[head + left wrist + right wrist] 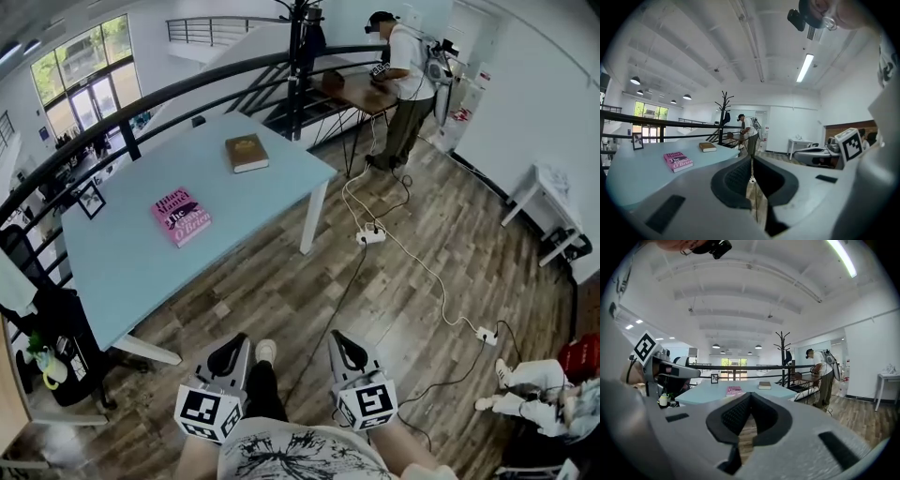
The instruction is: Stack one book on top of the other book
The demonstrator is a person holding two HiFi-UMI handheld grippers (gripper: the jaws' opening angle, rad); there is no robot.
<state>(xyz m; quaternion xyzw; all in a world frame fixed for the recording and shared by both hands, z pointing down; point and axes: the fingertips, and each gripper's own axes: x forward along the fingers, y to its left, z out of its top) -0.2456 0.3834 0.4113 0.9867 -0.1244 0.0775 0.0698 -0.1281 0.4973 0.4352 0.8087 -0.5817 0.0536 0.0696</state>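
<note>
Pale-blue worktop [141, 281] ahead, not yet within reach. Standing back from it on the wooden floor [375, 309], holding the left tongs [232, 349] and the right tongs [343, 349] low and side by side in front of the body, both aiming roughly toward the worktop. Keeping both pairs pressed together and empty, most likely for want of anything near enough to take hold of.

Looking at two books lying flat and well apart on the worktop: the pink book [181, 217] near the middle, cover up, and the brown book [247, 153] further off, toward the far corner by the black railing [187, 89]. Reading that gap as a task not yet begun, with either book able to serve as the base and the other needing to be lifted and carried across.

Judging the approach to be the step in hand: closing on the near edge, then spreading one pair of tongs to take a book by its side. Noting cables [412, 253] and a power strip [372, 235] trailing over the floor just right of the worktop's leg, worth stepping clear of. Also seeing another person [405, 70] busy at a separate desk beyond, well away from the books.
</note>
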